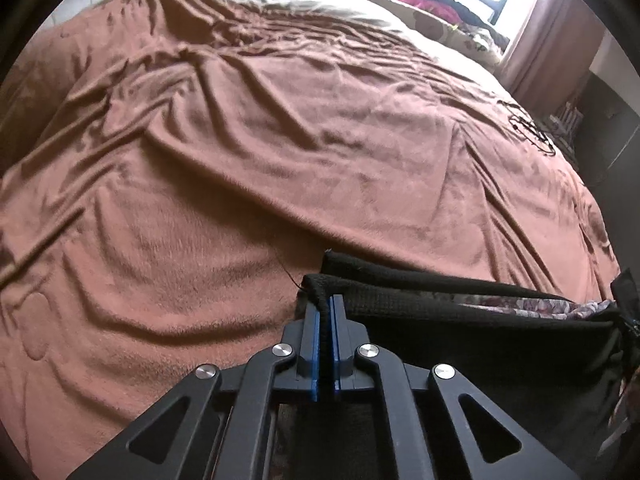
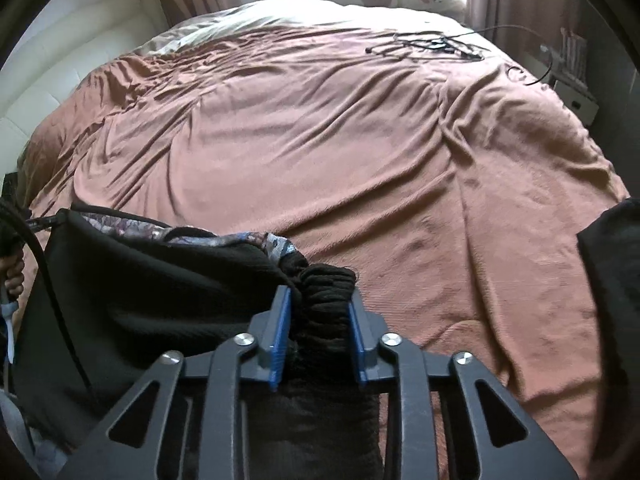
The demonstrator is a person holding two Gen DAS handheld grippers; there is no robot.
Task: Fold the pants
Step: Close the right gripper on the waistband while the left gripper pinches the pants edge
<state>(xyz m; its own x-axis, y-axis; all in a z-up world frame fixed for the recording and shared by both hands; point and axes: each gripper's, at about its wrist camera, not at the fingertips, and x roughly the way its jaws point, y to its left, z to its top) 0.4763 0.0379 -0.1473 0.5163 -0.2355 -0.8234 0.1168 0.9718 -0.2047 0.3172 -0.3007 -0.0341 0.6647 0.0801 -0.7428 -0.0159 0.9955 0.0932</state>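
1. Left wrist view: the left gripper [image 1: 327,312] has its blue pads pressed together on a thin edge of the black pants [image 1: 460,320], which lie at the near edge of a bed under a rumpled brown blanket [image 1: 240,160].
2. Right wrist view: the right gripper [image 2: 318,312] pinches a thick, bunched, ribbed part of the pants [image 2: 140,292], perhaps the elastic waist.
3. Both ends look gripped, so the step seems to be the pickup before a fold.
4. The next move likely calls for lifting both grips together and keeping the cloth taut, to lay it flat.

Matt knit pants [image 1: 460,320], fuzzy blanket [image 1: 280,140]
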